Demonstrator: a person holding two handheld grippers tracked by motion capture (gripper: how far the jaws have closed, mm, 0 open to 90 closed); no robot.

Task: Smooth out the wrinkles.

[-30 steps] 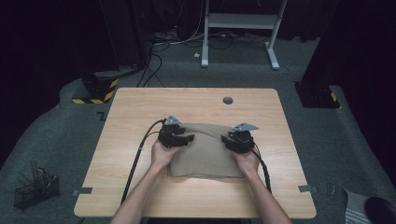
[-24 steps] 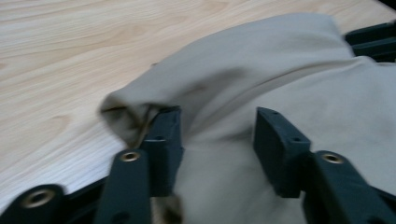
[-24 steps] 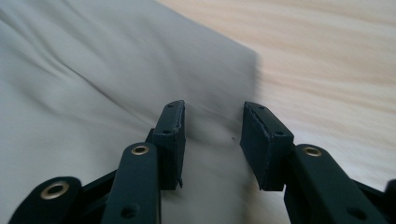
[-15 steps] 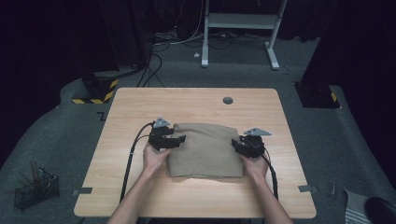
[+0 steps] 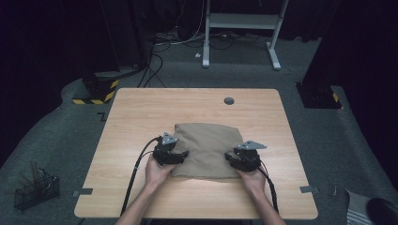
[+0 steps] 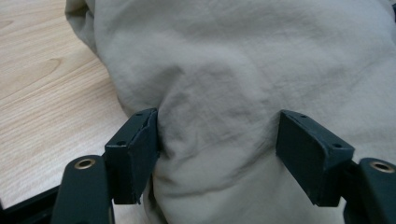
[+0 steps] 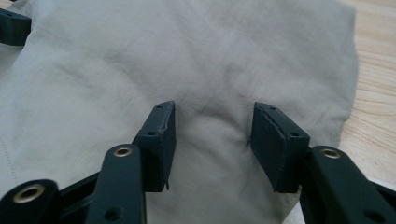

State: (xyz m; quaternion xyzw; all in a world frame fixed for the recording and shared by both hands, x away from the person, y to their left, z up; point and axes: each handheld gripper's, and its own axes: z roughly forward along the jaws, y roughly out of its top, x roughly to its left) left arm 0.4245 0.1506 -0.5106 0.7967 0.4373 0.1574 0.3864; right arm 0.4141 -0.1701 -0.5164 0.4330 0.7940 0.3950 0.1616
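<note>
Cloth folded on table; left gripper, right gripper jaws just opening, released (fabric between).

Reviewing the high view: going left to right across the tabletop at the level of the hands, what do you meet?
Bare table → left hand-held gripper, jaws open at the cloth's left edge → folded tan cloth → right hand-held gripper, jaws open at the cloth's right edge → bare table again.

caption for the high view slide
Both grippers, left gripper and right gripper, flank a folded tan cloth on the wooden table.
</note>
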